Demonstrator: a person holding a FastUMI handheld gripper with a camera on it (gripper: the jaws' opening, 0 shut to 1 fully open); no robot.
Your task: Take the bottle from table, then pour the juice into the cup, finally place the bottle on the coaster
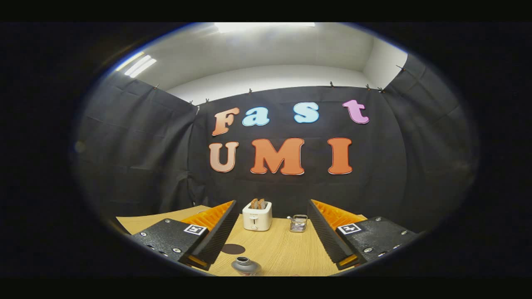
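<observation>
Nearest of all, the gripper (270, 245) hangs above the pale wooden table (286, 249) with its two ridged fingers spread wide and nothing between them, held high, I'd judge, so the whole layout can be taken in before reaching down. At about six o'clock, low between the fingers, stands the grey bottle (246, 265), seen from above by its open neck; it waits untouched. Just beyond it, toward eleven o'clock, lies the dark round coaster (233, 249), kept close for the final set-down. Further out at twelve o'clock sit a white toaster (257, 216) with bread in its slots and, at one o'clock, a small clear glass cup (298, 223), probably the pouring target.
</observation>
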